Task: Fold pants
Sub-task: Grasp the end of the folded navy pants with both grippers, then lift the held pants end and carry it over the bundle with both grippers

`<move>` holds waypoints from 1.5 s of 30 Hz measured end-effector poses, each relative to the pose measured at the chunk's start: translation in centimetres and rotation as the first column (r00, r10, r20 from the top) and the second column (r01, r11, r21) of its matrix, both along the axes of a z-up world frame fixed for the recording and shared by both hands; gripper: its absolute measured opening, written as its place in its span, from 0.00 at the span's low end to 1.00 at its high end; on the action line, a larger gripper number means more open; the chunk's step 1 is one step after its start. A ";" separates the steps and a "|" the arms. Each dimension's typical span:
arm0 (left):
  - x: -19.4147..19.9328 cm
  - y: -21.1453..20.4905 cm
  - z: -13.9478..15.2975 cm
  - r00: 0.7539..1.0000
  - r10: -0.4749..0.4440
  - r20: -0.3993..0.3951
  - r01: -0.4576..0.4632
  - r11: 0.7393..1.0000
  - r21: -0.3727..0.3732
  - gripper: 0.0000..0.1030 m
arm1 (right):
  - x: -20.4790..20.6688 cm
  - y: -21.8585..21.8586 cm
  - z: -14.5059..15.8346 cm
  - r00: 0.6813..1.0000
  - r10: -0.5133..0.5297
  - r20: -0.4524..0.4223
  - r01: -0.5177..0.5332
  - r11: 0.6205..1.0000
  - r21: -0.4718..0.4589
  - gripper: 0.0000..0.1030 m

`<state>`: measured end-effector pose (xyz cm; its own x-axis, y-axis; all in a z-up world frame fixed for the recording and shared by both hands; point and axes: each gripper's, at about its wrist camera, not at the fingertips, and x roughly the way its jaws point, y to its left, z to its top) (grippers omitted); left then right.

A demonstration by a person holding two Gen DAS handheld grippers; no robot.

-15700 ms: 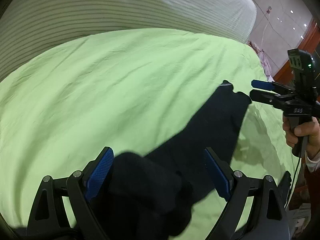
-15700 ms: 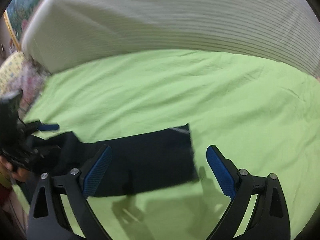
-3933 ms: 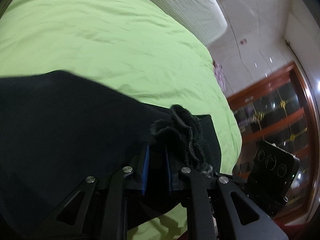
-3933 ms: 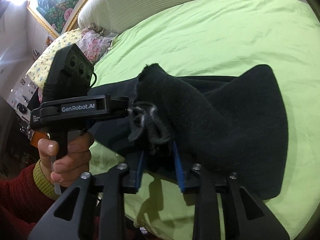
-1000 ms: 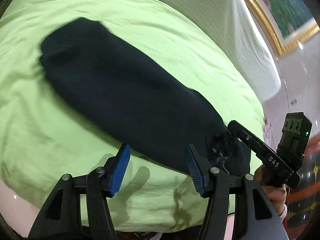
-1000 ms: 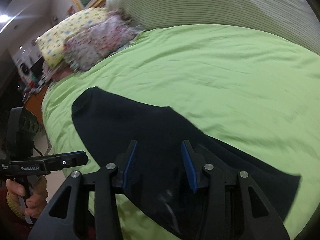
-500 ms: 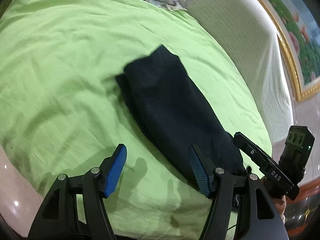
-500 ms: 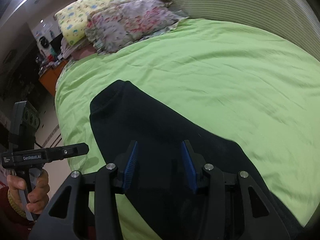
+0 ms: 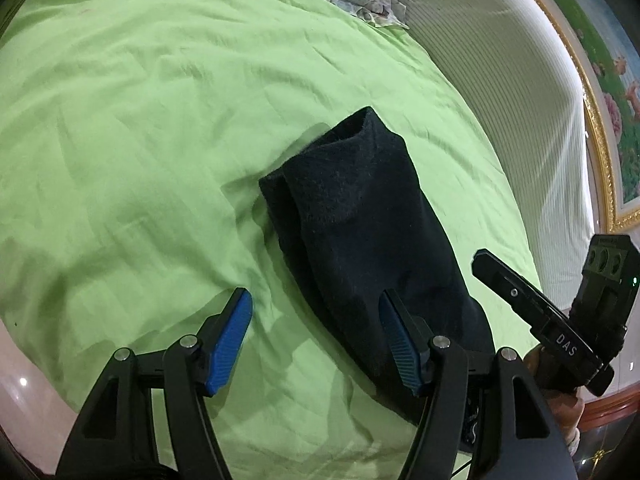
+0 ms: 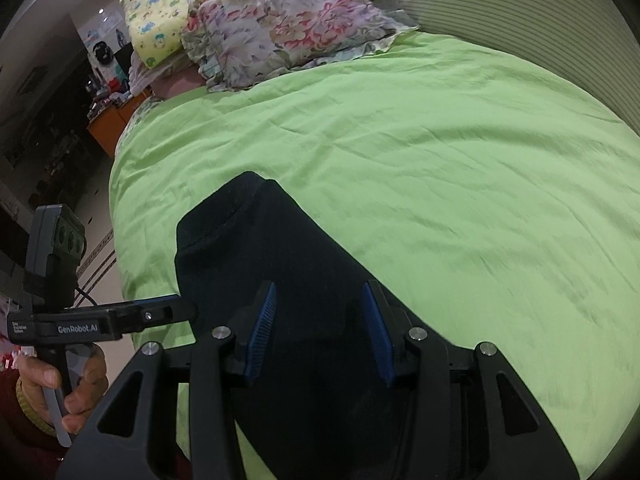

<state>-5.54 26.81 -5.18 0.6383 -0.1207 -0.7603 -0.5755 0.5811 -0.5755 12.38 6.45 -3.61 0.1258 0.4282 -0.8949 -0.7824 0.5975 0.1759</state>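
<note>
Pants (image 9: 360, 232), dark and already doubled into a long narrow strip, lie on the green bedsheet (image 9: 120, 128), running from the middle of the left wrist view down to its lower right, their far end rounded and slightly raised; in the right wrist view the same strip fills the lower centre. Left gripper (image 9: 316, 340) hangs over the strip's near edge with its blue pads wide apart, its jaws having just been opening, one pad over bare sheet and one over cloth, nothing pinched. Right gripper (image 10: 320, 328) stands over the cloth with a narrower gap, pads not visibly pressing, so it reads as empty too. My judgement: the next fold is being set up; each gripper should take one near corner through every layer, lift both evenly, carry them to the far end, and set them down square so the edges meet; a shallow bite risks dropping the lower layer. Floral pillows (image 10: 288, 24) sit well clear, upper centre.
</note>
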 end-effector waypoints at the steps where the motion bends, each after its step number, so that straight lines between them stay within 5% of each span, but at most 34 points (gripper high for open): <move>1: 0.1 0.1 -0.2 1.000 0.002 -0.005 -0.002 1.000 0.000 0.64 | 0.3 0.4 -0.2 1.000 0.009 -0.010 -0.009 1.000 0.000 0.45; 13: 1.4 1.2 -0.8 0.999 0.033 -0.009 -0.033 0.999 0.011 0.65 | 2.8 6.6 -2.7 0.983 0.147 -0.112 -0.151 0.988 -0.030 0.45; 21: 2.4 1.1 -0.8 1.000 0.025 0.002 -0.025 0.996 0.081 0.61 | 4.3 9.3 -4.8 0.957 0.204 -0.208 -0.217 0.975 -0.041 0.45; 25: 2.7 0.8 -0.8 1.000 0.022 -0.001 -0.022 0.994 0.108 0.61 | 4.7 9.2 -5.2 0.946 0.209 -0.246 -0.217 0.976 -0.006 0.31; 29: 2.8 0.9 -0.8 1.000 0.022 0.008 -0.023 0.994 0.107 0.58 | 4.4 7.9 -4.1 0.947 0.214 -0.238 -0.207 0.977 0.056 0.20; 36: 3.4 0.5 0.3 0.996 -0.012 0.090 0.004 0.996 0.088 0.32 | 3.4 5.9 -0.9 0.958 0.215 -0.191 -0.197 0.975 0.107 0.18; 45: 3.3 -3.3 5.6 0.963 -0.124 0.240 0.090 0.985 0.149 0.26 | 3.2 -0.2 4.7 0.977 0.145 -0.155 -0.106 0.967 0.233 0.17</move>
<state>-2.23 23.49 0.44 0.7973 -0.1052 -0.5943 -0.3556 0.7138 -0.6034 15.62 6.24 1.09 -0.0868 0.6216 -0.7785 -0.7957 0.4270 0.4296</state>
